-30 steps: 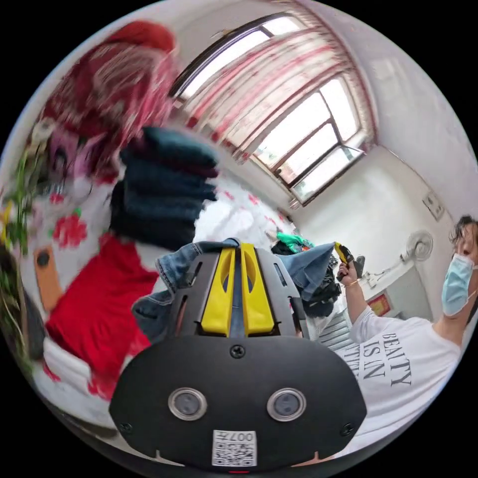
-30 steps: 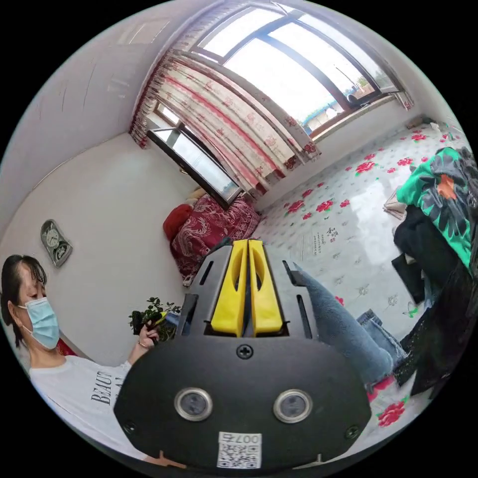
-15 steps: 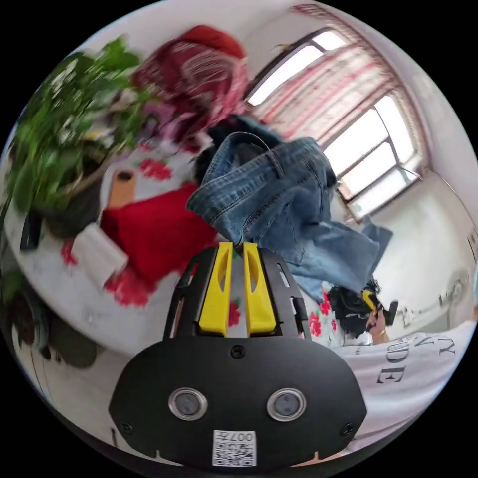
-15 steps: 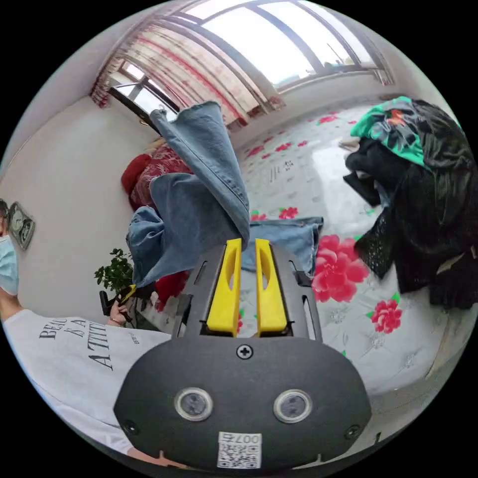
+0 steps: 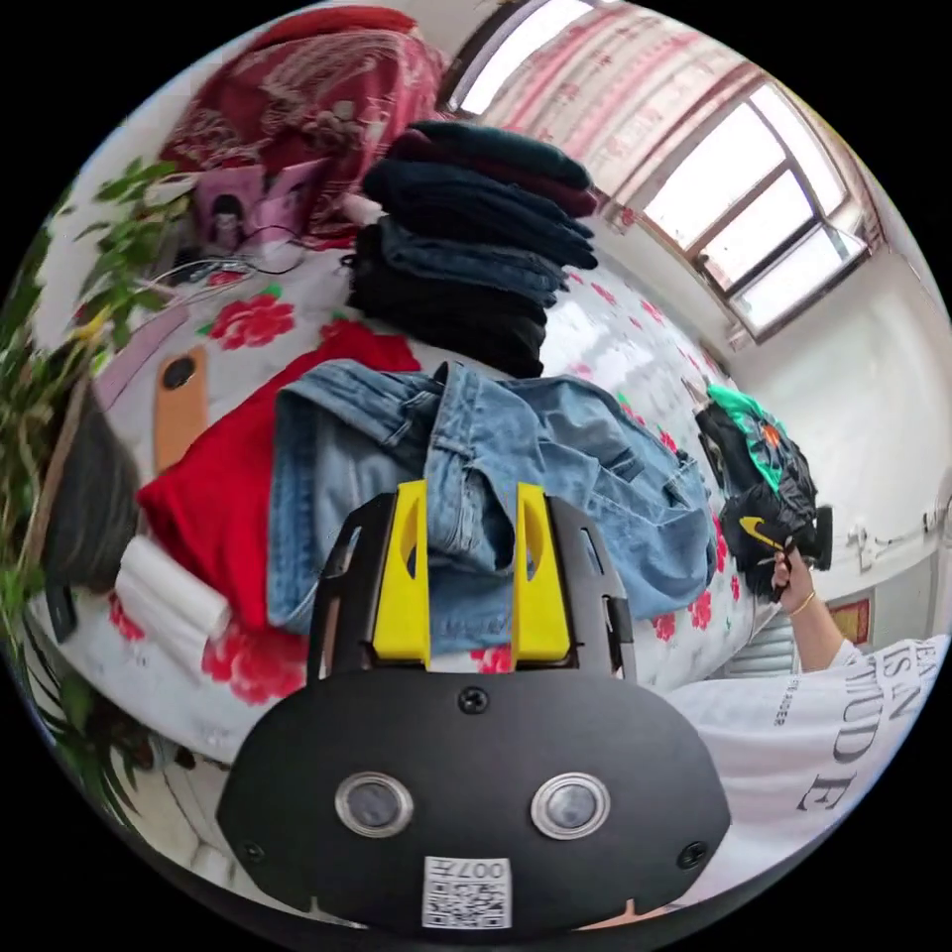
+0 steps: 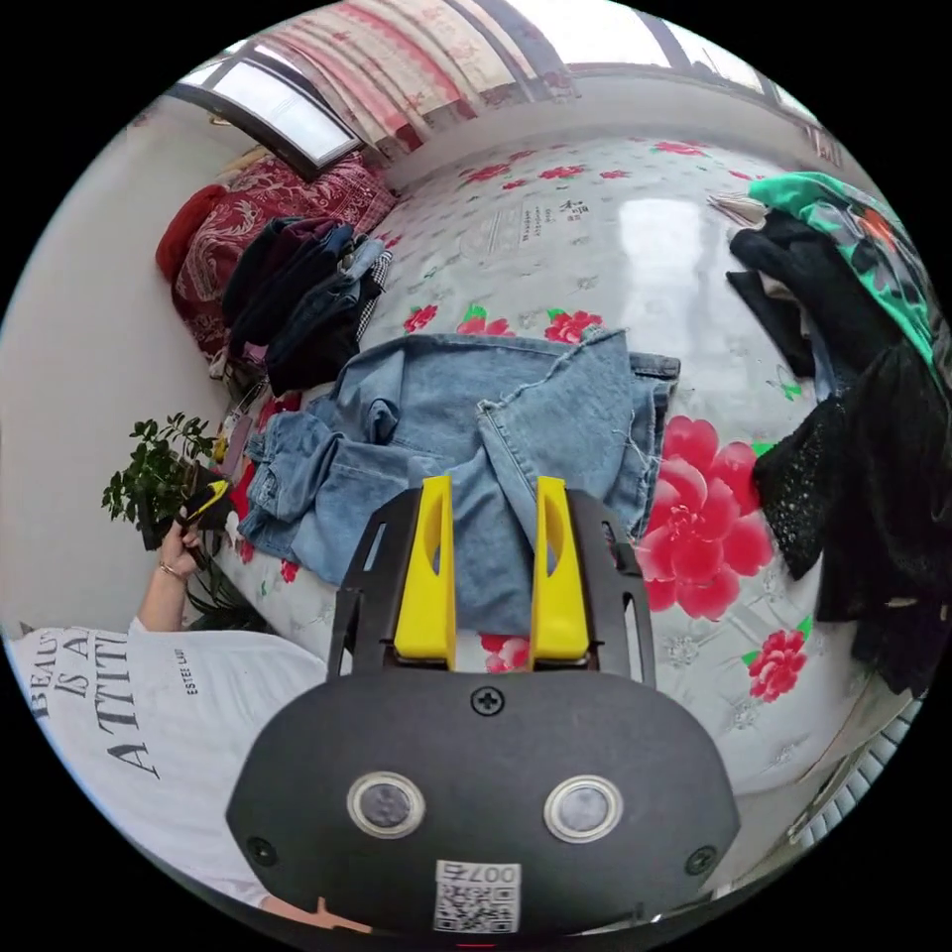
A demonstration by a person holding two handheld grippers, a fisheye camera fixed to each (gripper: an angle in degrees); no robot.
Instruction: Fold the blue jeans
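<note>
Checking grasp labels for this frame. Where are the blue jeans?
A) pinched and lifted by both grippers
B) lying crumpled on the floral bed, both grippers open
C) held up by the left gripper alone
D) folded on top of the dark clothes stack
B: the blue jeans lie rumpled on the floral bed, and the left gripper and right gripper both have their jaws apart, gripping nothing.

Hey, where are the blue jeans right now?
The blue jeans lie crumpled on the flowered bed cover, just ahead of both open grippers, between the stack of folded dark clothes and the loose dark pile.
</note>
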